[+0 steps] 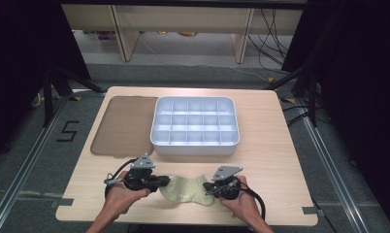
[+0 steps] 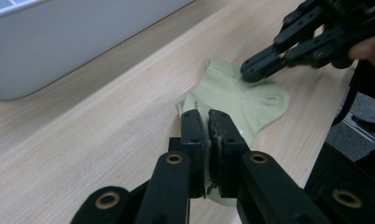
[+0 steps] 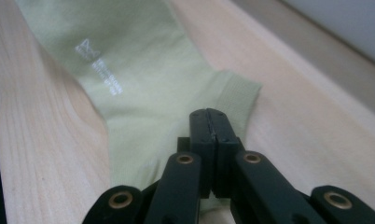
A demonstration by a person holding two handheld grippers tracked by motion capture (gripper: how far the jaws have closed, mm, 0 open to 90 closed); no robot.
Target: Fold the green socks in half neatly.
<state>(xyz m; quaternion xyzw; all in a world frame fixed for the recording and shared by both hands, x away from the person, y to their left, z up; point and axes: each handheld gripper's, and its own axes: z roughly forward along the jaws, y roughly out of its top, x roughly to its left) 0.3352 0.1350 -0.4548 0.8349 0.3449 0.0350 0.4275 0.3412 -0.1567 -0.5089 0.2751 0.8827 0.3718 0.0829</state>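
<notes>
We are looking down on a pale green sock [image 1: 186, 190] lying flat near the front edge of a wooden table [image 1: 275, 145], a person pinching it from both ends. The left gripper [image 2: 208, 122] is biting down on one end, its jaws pressed together with a thin fold of fabric between them. The right gripper [image 3: 212, 122] is closing on the opposite end, just behind the ribbed cuff — jaws tight together, apparently clamped on the cloth, though the fabric between them is hard to make out. Holding both ends this way is probably keeping the sock stretched and ready to lift or fold. Behind it, a white divided tray [image 1: 195, 145] is sitting with its compartments bare — a likely destination — and a brown lid [image 1: 120, 126] is lying flat just beside the tray's left side.
</notes>
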